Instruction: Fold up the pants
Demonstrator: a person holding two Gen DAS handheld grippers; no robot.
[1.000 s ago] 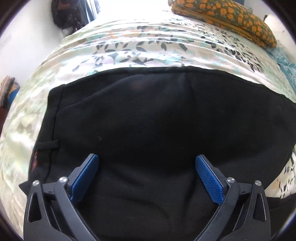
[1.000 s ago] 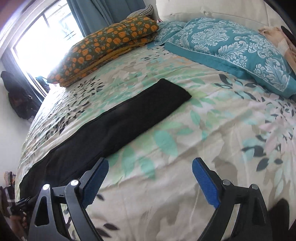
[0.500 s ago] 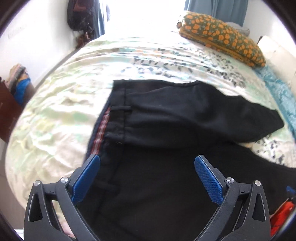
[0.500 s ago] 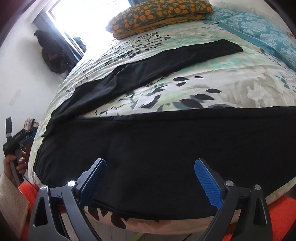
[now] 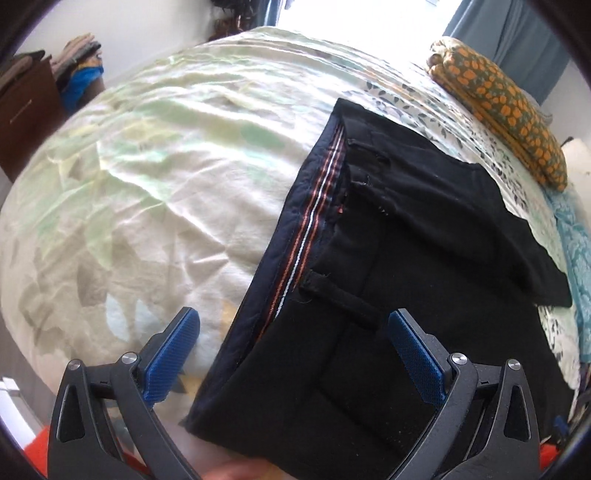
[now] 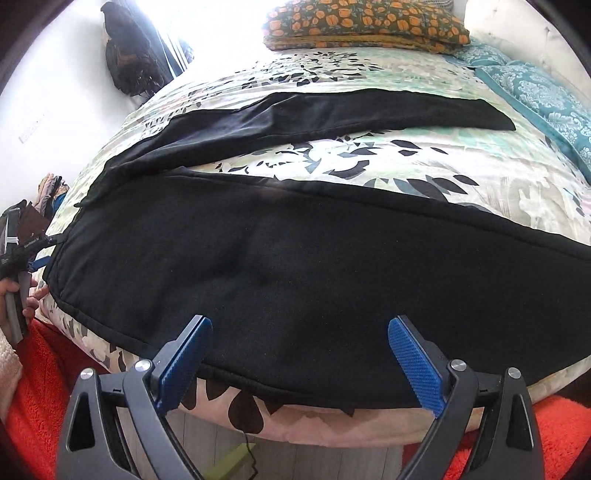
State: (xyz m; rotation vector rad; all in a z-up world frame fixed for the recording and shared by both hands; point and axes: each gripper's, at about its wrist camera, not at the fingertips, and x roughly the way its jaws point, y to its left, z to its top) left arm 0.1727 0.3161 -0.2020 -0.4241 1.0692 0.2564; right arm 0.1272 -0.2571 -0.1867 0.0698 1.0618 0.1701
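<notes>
Black pants (image 6: 295, 266) spread flat on the bed (image 5: 155, 177), soft and limp; best gripped at waistband (image 5: 295, 251) and near leg's hem, both left claw (image 5: 291, 350) and right claw (image 6: 299, 354) wide, empty.

Count on inspection: one pair of black pants (image 6: 295, 266), two legs, spread on one bed (image 6: 461, 166). One orange-patterned pillow (image 6: 365, 22) and one teal pillow (image 6: 543, 92) at the head. Two hand-held grippers, left (image 5: 293, 350) and right (image 6: 299, 365), each with two blue-padded fingers, jaws apart.
</notes>
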